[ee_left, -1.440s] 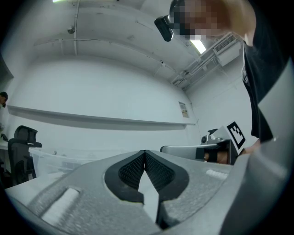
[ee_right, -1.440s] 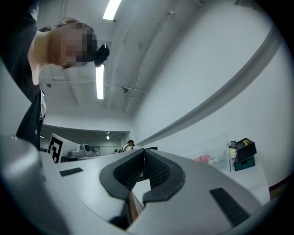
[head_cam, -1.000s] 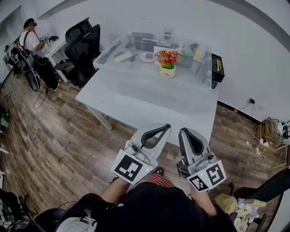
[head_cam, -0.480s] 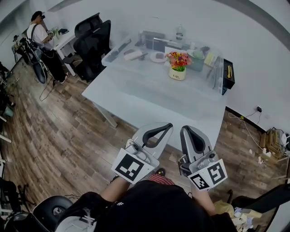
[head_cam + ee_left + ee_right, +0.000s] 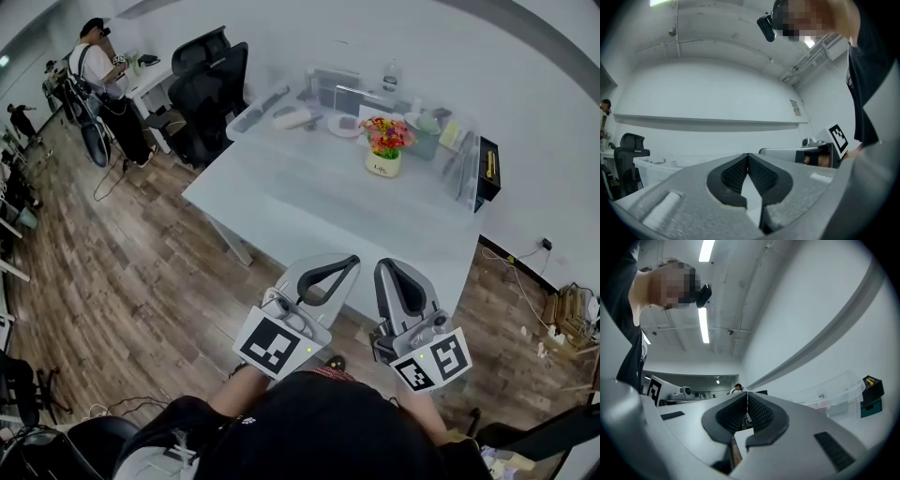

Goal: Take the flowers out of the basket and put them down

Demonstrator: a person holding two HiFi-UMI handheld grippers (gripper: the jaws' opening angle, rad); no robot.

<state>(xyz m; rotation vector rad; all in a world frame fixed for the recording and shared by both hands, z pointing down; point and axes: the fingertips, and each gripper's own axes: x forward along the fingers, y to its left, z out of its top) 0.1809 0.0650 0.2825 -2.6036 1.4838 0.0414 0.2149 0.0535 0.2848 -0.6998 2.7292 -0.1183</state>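
**Approach to the counter**

Left gripper (image 5: 328,272) and right gripper (image 5: 394,277) hover off the counter's (image 5: 309,202) near edge, jaws pressed together, empty. Flowers (image 5: 387,134) stand in the basket (image 5: 382,166) near the far right corner. Advisable: spread the jaws first, then pinch the flowers low.

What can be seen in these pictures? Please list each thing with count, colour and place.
table: one, white, centre
flowers: one bunch, red, orange and yellow, in the basket
basket: one, cream, far side of the table
clear bins: several, along the table's far edge
box: one, black, table's right end
office chair: one, black, left of the table
person: one, white top, far left desk
floor: brown wood, around the table
left gripper: one, grey, shut, empty
right gripper: one, grey, shut, empty
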